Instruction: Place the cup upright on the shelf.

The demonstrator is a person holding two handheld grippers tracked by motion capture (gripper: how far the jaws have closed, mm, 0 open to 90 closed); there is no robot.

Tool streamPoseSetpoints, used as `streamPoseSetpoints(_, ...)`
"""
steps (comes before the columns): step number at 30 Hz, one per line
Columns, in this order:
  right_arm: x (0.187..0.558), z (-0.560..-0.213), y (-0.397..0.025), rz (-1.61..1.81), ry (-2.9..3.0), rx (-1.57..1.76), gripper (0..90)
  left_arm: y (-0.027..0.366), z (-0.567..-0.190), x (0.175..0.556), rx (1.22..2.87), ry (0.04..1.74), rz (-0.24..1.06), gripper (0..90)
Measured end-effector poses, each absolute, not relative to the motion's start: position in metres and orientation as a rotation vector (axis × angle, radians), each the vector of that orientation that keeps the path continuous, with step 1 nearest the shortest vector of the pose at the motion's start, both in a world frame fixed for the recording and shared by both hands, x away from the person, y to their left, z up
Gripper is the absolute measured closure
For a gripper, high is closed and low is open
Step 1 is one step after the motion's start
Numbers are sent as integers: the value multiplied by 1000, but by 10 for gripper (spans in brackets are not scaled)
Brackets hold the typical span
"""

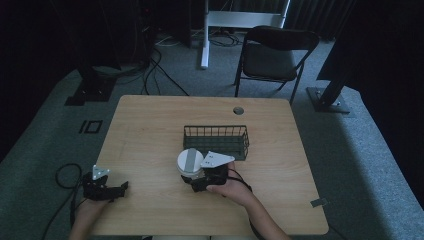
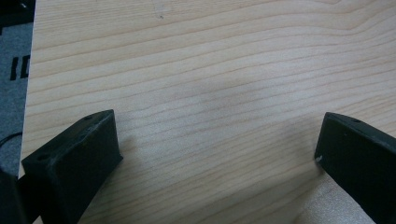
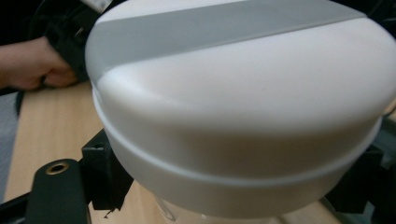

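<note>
I have the right gripper with its jaws clamped on the white jar below its grey-striped lid, near the middle of the surface just in front of the wire basket, probably for lifting it in. The left gripper idles at the near left corner, jaws spread and empty, while a folding chair stands on grey carpet beyond the far edge.

Black folding chair, grey carpet
</note>
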State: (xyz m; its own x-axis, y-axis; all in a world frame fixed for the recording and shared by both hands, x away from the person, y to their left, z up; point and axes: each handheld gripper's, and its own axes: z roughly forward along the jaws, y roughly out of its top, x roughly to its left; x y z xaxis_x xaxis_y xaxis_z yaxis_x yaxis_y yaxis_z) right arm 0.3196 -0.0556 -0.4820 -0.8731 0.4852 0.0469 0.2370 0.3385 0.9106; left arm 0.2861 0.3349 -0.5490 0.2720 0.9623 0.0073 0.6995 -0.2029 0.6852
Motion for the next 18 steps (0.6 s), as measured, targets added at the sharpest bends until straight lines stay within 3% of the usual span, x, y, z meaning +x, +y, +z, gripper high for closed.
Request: streamPoseSetpoints(18, 339, -445, -74, 1562, 2231, 722, 184, 335, -549, 286, 1979, 1492, 599, 1)
